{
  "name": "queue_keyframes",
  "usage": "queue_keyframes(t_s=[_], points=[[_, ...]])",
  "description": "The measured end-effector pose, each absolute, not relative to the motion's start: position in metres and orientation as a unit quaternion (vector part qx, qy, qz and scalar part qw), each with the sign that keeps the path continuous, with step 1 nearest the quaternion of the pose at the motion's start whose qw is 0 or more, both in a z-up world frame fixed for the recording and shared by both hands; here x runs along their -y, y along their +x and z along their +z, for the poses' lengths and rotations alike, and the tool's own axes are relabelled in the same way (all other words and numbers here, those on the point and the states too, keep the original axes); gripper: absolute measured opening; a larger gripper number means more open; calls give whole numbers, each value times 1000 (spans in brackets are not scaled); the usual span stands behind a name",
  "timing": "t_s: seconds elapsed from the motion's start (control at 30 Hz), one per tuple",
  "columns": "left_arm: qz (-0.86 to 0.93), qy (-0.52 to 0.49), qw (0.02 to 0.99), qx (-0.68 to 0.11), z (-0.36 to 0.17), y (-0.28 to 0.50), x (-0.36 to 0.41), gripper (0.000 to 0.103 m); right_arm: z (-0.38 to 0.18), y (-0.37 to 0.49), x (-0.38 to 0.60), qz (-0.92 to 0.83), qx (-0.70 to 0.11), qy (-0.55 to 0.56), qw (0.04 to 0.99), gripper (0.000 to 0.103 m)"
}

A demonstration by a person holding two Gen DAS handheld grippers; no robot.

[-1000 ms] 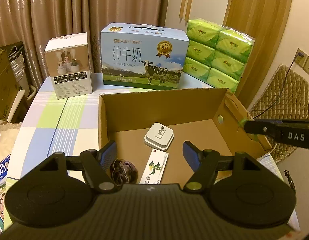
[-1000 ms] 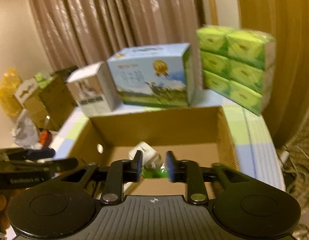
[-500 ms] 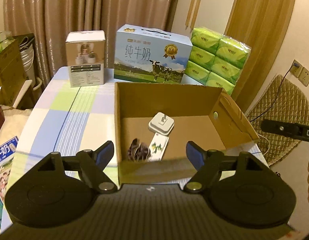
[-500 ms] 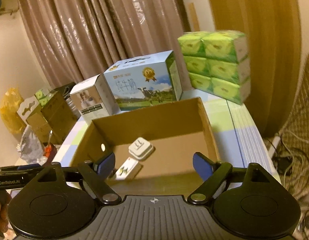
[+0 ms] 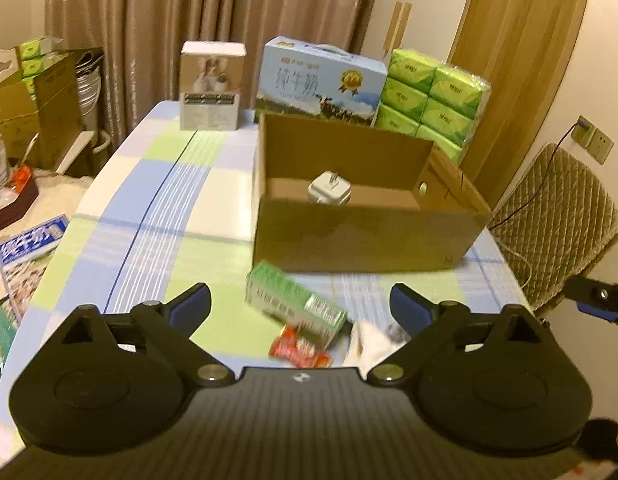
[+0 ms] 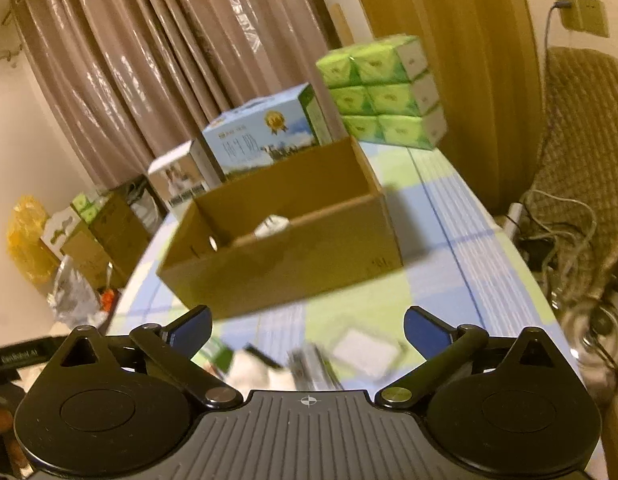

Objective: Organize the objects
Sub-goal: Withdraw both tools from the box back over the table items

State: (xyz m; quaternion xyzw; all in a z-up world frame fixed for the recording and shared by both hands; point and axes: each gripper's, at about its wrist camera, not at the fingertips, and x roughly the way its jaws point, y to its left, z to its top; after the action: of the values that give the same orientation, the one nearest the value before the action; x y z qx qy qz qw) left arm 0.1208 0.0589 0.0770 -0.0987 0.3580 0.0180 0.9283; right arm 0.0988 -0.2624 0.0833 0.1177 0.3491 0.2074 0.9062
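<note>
Moved since earlier view: both grippers pulled back from over the cardboard box (image 5: 365, 236) to the near tabletop (image 5: 157, 208); loose items now in front of the fingers.
Left gripper (image 5: 300, 304): fingers spread wide and opening further, nothing gripped.
Right gripper (image 6: 307, 326): likewise wide and opening, empty.
Already boxed: white charger (image 5: 329, 192), resting on the box floor.
Left to sort: green packet (image 5: 295, 304), red wrapper (image 5: 301, 350) and white item (image 5: 369, 340), close together just short of the box's near wall; more blurred pieces in the right wrist view, not identifiable.
Step in hand, judged: picking one loose item; best to take the green packet across its narrow sides, clear of the red wrapper touching it.
Edges: near box wall stands upright, so lift above the rim before crossing.
Open room: bare tabletop left of the box; milk carton (image 5: 321, 80) and tissue packs (image 5: 433, 100) crowd the far side.
</note>
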Motion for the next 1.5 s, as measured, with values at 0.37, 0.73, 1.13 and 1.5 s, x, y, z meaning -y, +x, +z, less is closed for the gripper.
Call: queue_keyframes(t_s=[0.37, 0.73, 1.13, 1.5], points=[[43, -59, 923, -378, 56, 69, -53, 102, 60, 38, 264, 210, -364, 77, 904, 100], [43, -64, 921, -382, 52, 58, -59, 101, 55, 35, 261, 208, -367, 67, 904, 100], [36, -58, 916, -395, 38, 61, -56, 102, 43, 36, 259, 204, -380, 62, 900, 100], [31, -62, 910, -408, 18, 74, -59, 101, 25, 42, 246, 213, -393, 51, 893, 100]])
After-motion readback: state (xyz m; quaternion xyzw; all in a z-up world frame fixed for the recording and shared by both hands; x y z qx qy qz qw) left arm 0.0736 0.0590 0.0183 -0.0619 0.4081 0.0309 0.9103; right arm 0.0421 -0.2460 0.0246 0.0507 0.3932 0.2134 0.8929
